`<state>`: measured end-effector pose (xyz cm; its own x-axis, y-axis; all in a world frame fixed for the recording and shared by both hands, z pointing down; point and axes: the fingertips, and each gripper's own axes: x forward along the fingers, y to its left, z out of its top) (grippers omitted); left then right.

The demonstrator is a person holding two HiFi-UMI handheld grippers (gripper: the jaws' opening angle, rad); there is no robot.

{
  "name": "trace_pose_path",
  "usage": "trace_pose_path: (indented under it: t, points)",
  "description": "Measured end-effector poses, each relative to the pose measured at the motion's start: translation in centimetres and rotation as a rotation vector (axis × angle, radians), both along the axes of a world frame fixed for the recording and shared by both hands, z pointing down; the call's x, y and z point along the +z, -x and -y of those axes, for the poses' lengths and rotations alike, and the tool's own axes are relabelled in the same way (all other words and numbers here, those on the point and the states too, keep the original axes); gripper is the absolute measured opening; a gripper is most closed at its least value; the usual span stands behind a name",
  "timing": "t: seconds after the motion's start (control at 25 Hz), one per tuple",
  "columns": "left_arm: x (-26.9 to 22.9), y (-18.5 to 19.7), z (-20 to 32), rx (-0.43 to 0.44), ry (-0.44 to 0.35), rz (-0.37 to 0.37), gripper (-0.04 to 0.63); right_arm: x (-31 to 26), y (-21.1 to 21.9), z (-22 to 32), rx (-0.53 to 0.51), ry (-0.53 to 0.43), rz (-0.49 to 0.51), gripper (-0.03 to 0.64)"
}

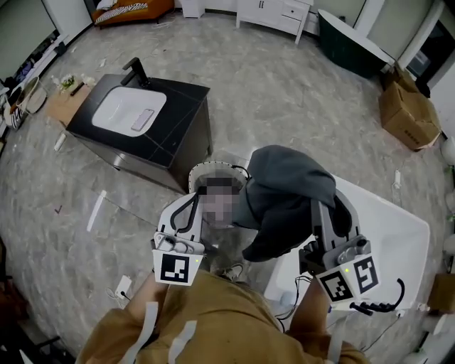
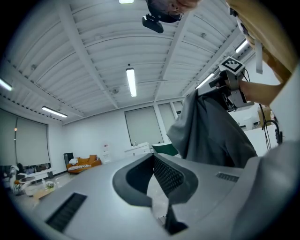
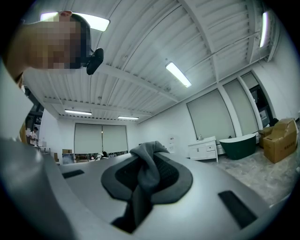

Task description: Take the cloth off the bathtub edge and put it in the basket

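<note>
A dark grey cloth point(image 1: 284, 199) hangs in the air from my right gripper point(image 1: 331, 206), which is shut on a bunched fold of it. In the right gripper view the cloth point(image 3: 143, 176) is pinched between the pads of the right gripper point(image 3: 147, 157) and trails down toward the camera. The cloth's lower end hangs over the left edge of the white bathtub point(image 1: 387, 234) and the floor beside it. A round pale-rimmed basket point(image 1: 201, 170) stands just left of the cloth, partly hidden. My left gripper point(image 1: 190, 202) sits beside that rim, fingertips together, holding nothing. The left gripper view shows the left gripper point(image 2: 152, 157), the cloth point(image 2: 211, 131) and the right gripper point(image 2: 229, 79).
A black vanity with a white sink point(image 1: 142, 114) stands up left of the basket. A cardboard box point(image 1: 409, 114) and a dark green tub point(image 1: 352, 43) are at the far right, a white cabinet point(image 1: 274, 14) at the back. A plug and cable point(image 1: 124, 288) lie on the floor at left.
</note>
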<state>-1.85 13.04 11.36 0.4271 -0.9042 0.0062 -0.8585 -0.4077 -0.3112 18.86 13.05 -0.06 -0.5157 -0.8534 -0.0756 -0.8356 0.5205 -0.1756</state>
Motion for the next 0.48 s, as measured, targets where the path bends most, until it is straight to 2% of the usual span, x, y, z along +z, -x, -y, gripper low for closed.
trace_pose_path:
  t: [0.2,0.48]
  points:
    - [1.0,2.5,2.4,-0.017,0.020,-0.033,0.005,0.1,1.9,2.2,-0.001,-0.007,-0.022,0.048]
    - [0.4,5.5,8.1,0.067,0.011,-0.062,0.005,-1.0,5.6,6.2,0.057,-0.006,-0.093,0.048]
